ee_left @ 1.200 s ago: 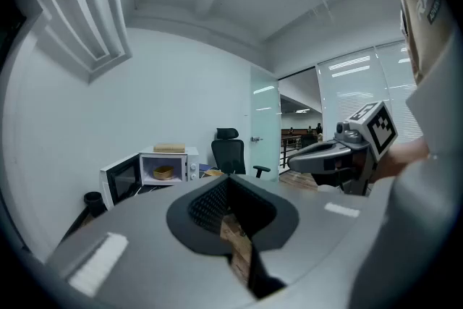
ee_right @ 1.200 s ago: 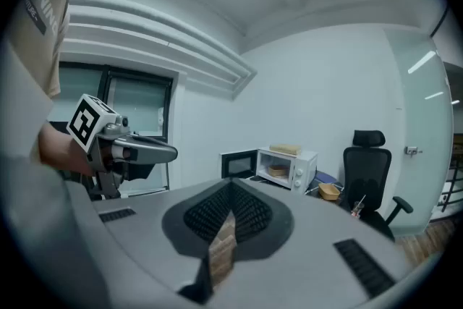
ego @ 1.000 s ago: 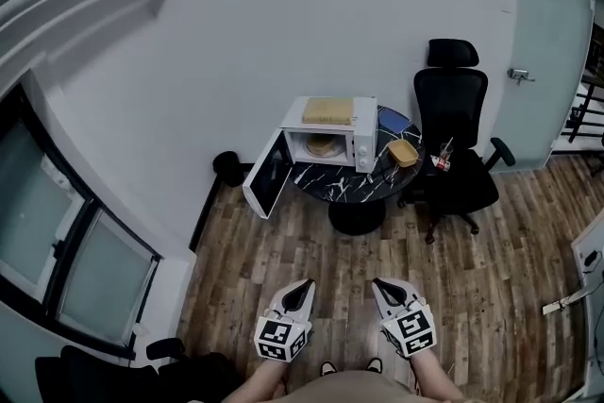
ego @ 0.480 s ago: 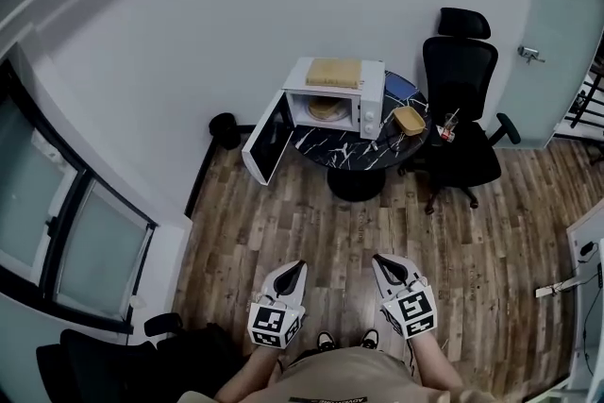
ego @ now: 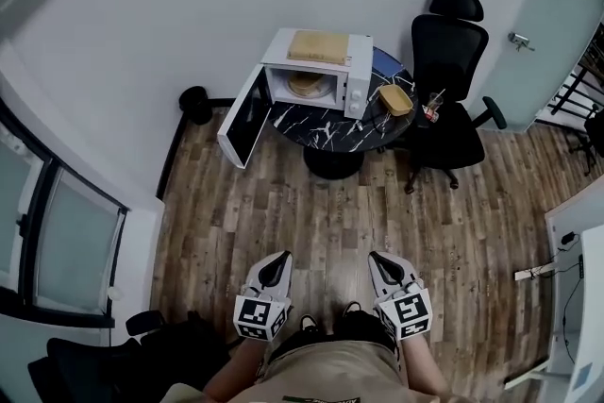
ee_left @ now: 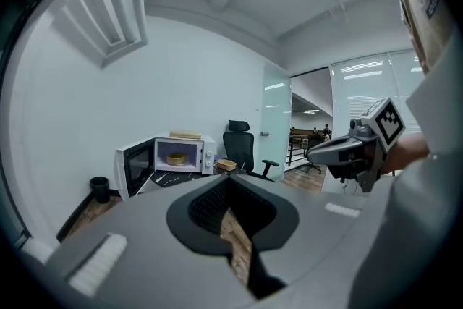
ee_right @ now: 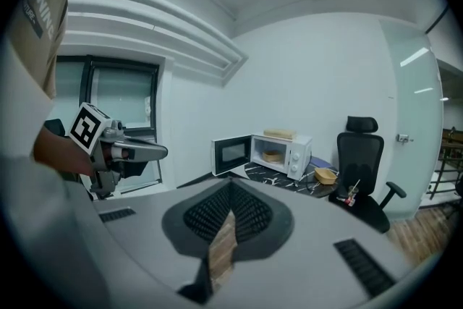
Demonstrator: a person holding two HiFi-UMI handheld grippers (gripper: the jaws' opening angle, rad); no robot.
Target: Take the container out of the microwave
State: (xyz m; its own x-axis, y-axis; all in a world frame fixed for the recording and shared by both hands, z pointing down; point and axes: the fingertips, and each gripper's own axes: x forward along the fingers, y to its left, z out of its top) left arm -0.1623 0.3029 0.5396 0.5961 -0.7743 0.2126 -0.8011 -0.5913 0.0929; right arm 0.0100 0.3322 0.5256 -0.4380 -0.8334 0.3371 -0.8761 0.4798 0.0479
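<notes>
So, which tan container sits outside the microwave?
The tan container on the black table, beside the microwave; the other container sits inside the open microwave.

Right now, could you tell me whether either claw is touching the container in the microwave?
Apart. The head view shows the left claw and right claw near the person, with wooden floor between them and the container inside the microwave.

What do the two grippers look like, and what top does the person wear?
The left gripper and right gripper are alike: pale grey shells tapering to a point, black ribbed pads inside, and a cube with black-and-white square markers at the rear. No cables show. The person wears a beige top.
</notes>
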